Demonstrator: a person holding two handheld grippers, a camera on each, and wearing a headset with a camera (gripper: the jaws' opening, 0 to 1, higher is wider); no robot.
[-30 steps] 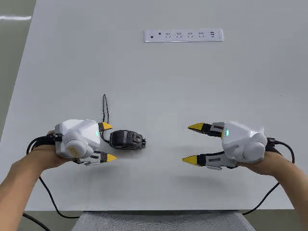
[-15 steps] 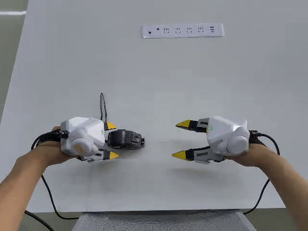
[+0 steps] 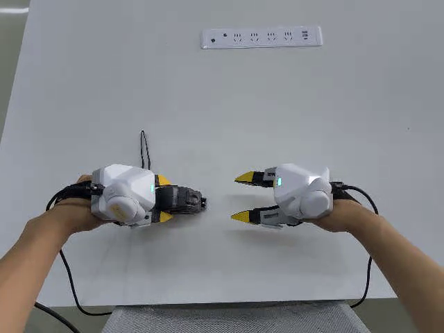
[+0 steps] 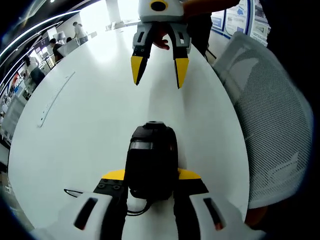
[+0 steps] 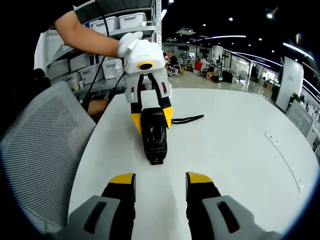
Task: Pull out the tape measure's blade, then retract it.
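White worktop carries the tape measure, which lies near the front edge, left of centre.

Head view: the left gripper has advanced over the case since a second ago. Its jaws have narrowed and now sit against both sides of the case, which appears clamped. The right gripper has moved in from well apart to near. Its jaws are spread wide and empty, pointing at the blade end. The blade is not yet drawn out. A power strip lies well apart at the far side. A black strap trails behind the case.

Left gripper view: the tape measure sits between the jaws of the left gripper, nose forward. The right gripper faces it across bare worktop. A mesh chair stands beyond the near edge.

Right gripper view: the right gripper lines up with the blade hook, not touching it. With the case anchored, the next step is judged to be gripping the hook. Open surface to the right allows a straight pull, but the front edge is close.
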